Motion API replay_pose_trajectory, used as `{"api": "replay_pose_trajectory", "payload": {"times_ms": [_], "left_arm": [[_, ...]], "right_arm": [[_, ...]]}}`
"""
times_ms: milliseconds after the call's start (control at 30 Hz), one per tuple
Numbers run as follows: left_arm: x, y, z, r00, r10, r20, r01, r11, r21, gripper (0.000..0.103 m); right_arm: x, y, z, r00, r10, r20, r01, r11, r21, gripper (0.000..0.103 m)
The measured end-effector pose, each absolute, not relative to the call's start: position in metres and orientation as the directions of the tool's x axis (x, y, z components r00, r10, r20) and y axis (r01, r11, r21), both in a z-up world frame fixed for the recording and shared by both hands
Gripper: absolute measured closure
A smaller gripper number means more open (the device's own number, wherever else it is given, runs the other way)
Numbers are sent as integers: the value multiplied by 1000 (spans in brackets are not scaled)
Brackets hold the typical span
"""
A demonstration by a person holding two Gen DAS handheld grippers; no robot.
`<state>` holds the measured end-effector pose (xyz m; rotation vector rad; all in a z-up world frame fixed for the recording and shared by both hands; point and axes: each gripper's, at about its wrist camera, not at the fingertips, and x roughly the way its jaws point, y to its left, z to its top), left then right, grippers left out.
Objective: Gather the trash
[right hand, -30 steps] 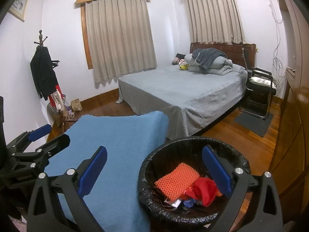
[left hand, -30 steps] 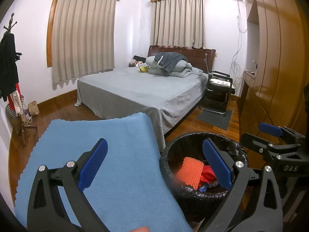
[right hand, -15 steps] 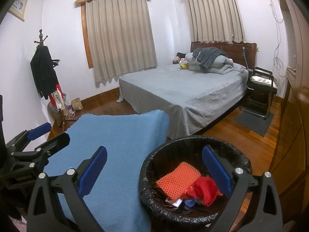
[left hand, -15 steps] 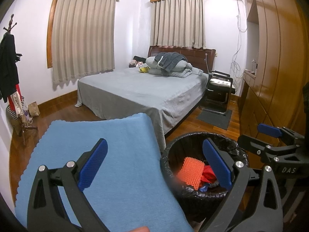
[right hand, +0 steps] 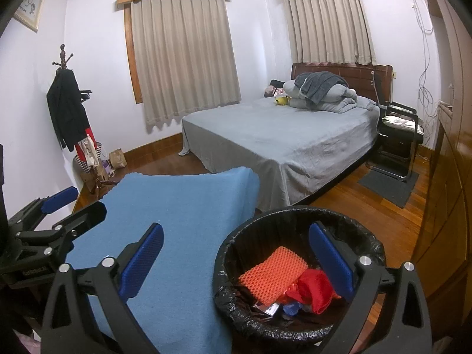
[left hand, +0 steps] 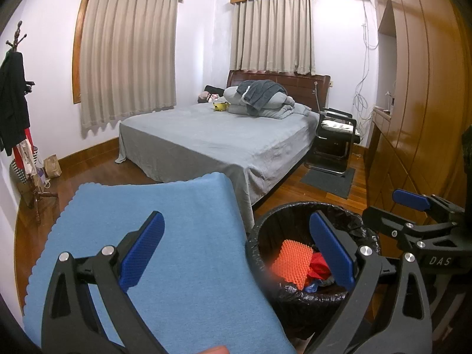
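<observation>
Right wrist view puts our right gripper (right hand: pixel 236 259) nearest, its blue ribbed fingers (right hand: pixel 141 261) spread wide and holding nothing. The left gripper (left hand: pixel 236 250) is the same, fingers apart and empty, and each gripper shows at the edge of the other's view.

Just below and ahead of the right gripper sits the bin (right hand: pixel 298 268), round and lined with a crinkled black bag (right hand: pixel 233 309). The trash already lies in it: an orange mesh pad (right hand: pixel 273 274), a red wrapper (right hand: pixel 312 290), and some small blue and printed scraps beneath that we cannot make out. We judge all of it light and soft. The mesh would squash and spring back, so a pinch at one edge should lift it; the wrapper looks thin and slick, and is best taken on a crumpled fold. The liner is flimsy film and could snag or pull off the rim if we catch it.

Beside the bin, on the left, the table (right hand: pixel 177 227) wears a blue cloth, matte and fuzzy with a scalloped hem, and we see nothing lying on it.

Beyond stands the bed (right hand: pixel 280 144) under a smooth grey sheet, with rumpled bedding at its head. Past it stand a black chair (right hand: pixel 398 135) and pleated beige curtains (right hand: pixel 183 50).
</observation>
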<state>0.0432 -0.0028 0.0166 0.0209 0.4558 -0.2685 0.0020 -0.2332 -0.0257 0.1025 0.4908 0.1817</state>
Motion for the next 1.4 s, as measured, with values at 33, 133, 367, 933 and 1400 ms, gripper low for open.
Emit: {"api": "replay_pose_trajectory", "payload": {"times_ms": [33,133,367,933,1400], "left_arm": [[43,-2,17,863,-251,-438,260,965,-40,7],[43,-2,17,863,-251,-438,261,965,-39,7],[43,-2,17,863,-251,-438,261,965,-39,7],[43,2,18,863,-251,-439,261,965,-38,7],[43,1,18,863,-250,-439,261,965,-37,7]], "right_arm": [[2,-233,-26,866,198,-459,-149,979,141,6],[2,-233,-26,866,198,-459,-149,979,141,6],[2,-234,-25,866,198,-459,-148,979,141,6],[2,-231,-26,864,200,-462,-150,978,145,6],[3,-232,-25,863,200,-464,-148,978,145,6]]}}
